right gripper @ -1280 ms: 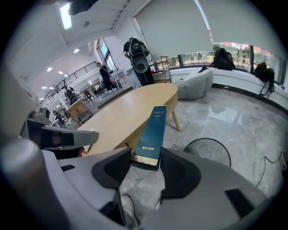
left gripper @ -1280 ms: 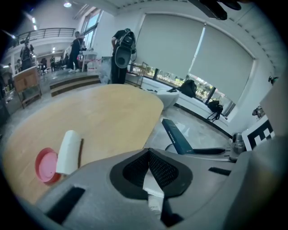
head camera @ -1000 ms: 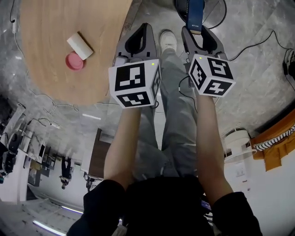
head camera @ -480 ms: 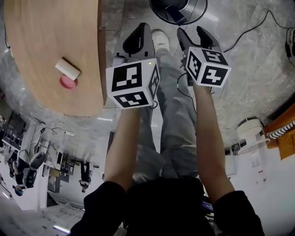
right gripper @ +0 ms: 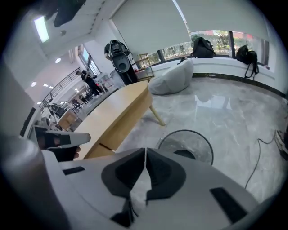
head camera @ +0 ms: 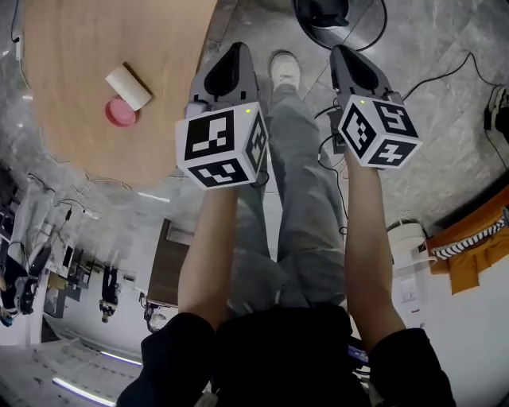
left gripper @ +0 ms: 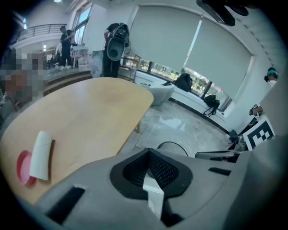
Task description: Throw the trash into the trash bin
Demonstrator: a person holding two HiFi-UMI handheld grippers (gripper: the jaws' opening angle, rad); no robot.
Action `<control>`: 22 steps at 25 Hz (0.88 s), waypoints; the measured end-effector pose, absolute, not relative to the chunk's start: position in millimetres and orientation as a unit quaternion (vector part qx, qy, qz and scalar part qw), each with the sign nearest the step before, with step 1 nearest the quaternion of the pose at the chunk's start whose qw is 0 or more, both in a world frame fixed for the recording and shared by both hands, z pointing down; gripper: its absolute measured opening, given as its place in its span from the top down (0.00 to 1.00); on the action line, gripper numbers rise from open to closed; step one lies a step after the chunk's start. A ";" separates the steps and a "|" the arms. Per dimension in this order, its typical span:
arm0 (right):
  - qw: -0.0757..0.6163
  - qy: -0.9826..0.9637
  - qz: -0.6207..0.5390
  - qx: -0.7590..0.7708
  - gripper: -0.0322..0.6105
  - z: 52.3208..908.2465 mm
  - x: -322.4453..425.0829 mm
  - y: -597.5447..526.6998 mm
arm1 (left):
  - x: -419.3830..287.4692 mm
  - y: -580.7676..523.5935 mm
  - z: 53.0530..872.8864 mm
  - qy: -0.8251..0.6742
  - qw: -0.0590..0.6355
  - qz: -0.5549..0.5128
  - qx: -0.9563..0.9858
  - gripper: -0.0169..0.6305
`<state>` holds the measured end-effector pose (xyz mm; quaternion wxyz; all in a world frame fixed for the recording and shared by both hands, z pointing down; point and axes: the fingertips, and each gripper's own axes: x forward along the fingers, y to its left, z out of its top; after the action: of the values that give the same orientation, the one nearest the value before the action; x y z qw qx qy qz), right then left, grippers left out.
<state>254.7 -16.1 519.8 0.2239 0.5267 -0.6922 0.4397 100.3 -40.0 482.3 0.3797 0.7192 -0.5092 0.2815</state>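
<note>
The black round trash bin (head camera: 322, 11) stands on the floor just beyond my two grippers; its rim (right gripper: 164, 143) also shows over the right jaws. My right gripper (head camera: 343, 52) hangs near the bin. Its jaws are closing onto each other, and the pads (right gripper: 145, 152) meet with nothing between them. My left gripper (head camera: 236, 49) is level with it by the table's edge, also shut and empty (left gripper: 148, 152). On the wooden table (head camera: 71, 48) lie a white paper roll (head camera: 129, 86) and a pink lid (head camera: 121, 112), touching each other.
Black cables (head camera: 445, 67) trail across the marble floor to the right of the bin. The person's shoe (head camera: 286, 67) and legs stand between the grippers. A grey beanbag (right gripper: 173, 77) sits beyond the table's far end, and people stand far off.
A second ago my right gripper held a blue item over the bin. Its jaws then opened, the item dropped in, and they are now shut. The left gripper stayed shut.
</note>
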 end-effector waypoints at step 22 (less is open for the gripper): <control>0.250 -0.835 0.386 0.303 0.81 462.7 -38.1 -23.6 | -178.0 43.5 438.8 -0.689 0.402 0.192 0.572 0.97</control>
<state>-38.1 -23.6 462.7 0.2496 0.3026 -0.8348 0.3863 -178.0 43.5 438.8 0.4016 0.5724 -0.6886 0.1924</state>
